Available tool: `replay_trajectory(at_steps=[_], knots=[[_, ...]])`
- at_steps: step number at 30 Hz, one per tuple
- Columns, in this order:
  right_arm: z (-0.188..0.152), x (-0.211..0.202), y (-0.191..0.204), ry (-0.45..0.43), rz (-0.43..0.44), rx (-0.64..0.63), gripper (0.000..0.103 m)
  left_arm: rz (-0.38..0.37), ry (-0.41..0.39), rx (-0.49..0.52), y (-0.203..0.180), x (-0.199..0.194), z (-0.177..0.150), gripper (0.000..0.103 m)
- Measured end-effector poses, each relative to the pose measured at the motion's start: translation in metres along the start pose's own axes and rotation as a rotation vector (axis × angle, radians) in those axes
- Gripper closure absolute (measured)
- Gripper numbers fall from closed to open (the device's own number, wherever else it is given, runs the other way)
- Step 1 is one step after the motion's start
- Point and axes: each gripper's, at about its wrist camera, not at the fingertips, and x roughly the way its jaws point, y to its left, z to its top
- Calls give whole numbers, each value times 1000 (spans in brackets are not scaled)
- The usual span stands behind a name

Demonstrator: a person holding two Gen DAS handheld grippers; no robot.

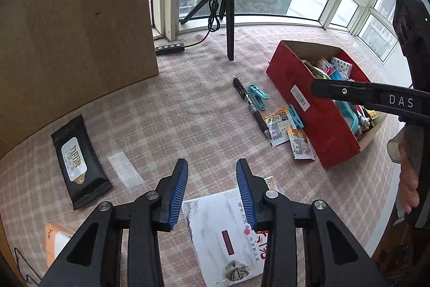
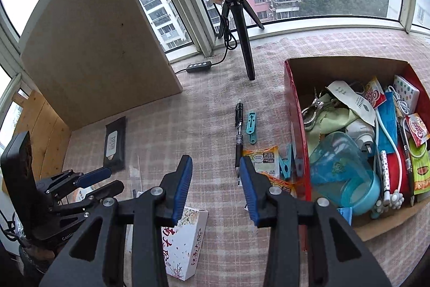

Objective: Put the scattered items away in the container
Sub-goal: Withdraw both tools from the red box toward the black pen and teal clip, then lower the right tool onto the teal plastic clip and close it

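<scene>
Red cardboard box (image 2: 295, 109) crammed with translucent blue plastic cup (image 2: 341, 166), snack sachets, cables; left gripper (image 1: 212, 174) and right gripper (image 2: 216, 168) both agape, empty.

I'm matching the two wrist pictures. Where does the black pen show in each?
Left wrist: the black pen lies right of centre, slanting, left of the red box.
Right wrist: the black pen lies at centre, nearly vertical.
Shared landmark: the teal clip beside it.

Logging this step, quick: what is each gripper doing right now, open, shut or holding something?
Left gripper: open, nothing between its pads.
Right gripper: open, nothing held.
</scene>
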Motion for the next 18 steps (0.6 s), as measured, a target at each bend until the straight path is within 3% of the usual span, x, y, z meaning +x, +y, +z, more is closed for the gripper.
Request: replay_trajectory(at_steps=[5, 8, 13, 18], knots=[[37, 42, -8, 135, 8, 33, 67, -53, 37, -20, -26, 33, 20, 67], [55, 69, -18, 223, 30, 87, 67, -47, 56, -34, -33, 53, 30, 67], [70, 104, -30, 313, -68, 81, 67, -54, 89, -100, -29, 78, 36, 67], [75, 130, -34, 370, -131, 46, 67, -24, 101, -100, -29, 89, 40, 67]])
